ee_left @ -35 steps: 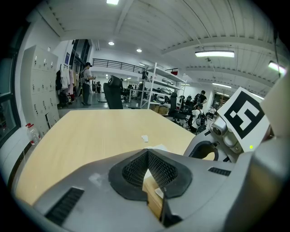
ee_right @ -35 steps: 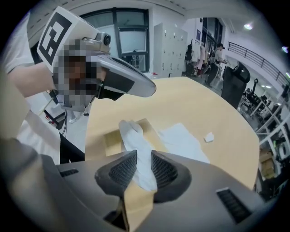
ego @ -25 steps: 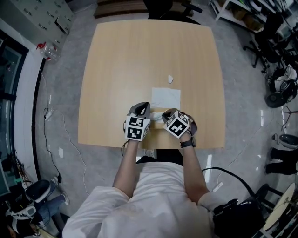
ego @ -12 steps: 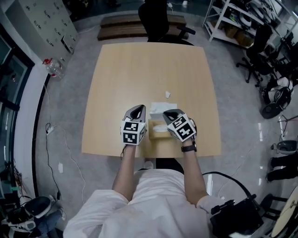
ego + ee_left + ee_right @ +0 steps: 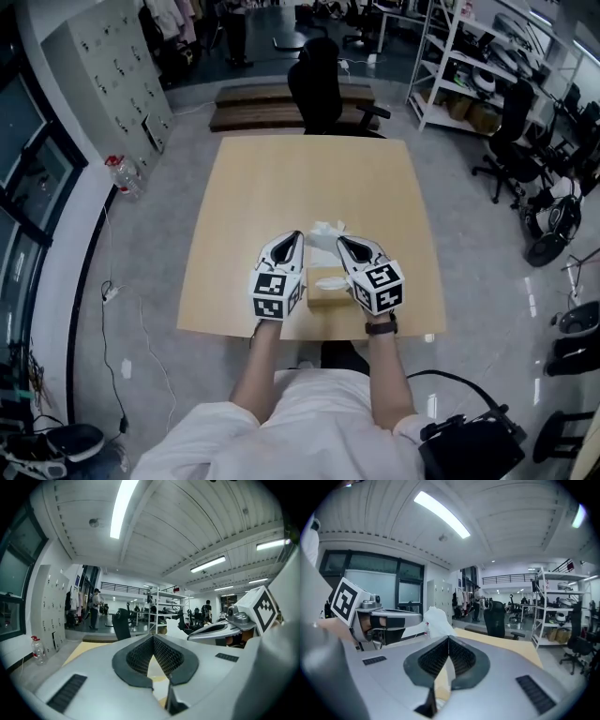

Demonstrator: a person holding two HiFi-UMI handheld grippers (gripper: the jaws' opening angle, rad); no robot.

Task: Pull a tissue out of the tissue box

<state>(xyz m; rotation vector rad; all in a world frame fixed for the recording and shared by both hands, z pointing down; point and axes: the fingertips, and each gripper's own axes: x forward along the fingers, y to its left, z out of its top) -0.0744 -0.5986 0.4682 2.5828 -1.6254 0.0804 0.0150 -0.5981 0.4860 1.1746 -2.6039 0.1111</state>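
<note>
The tissue point(image 5: 325, 232) stands crumpled and white just above the centre of the head view, at the tip of the right gripper point(image 5: 343, 242). In the right gripper view the jaws are closed together with a thin white strip of that tissue pinched between the pads, and the rest of it bunches up just past the tips. The tissue box point(image 5: 325, 287), tan, shows just below it, between the two grippers' bodies and close to the table's lower edge; whether the tissue is clear of the box cannot be told. The left gripper point(image 5: 296, 236) lies beside the right one on the box's left, with its jaws closed tip to tip and nothing seen between them. The wooden table point(image 5: 309, 178) fills the middle of the frame, and a black office chair point(image 5: 323, 89) stands past its upper edge.
</note>
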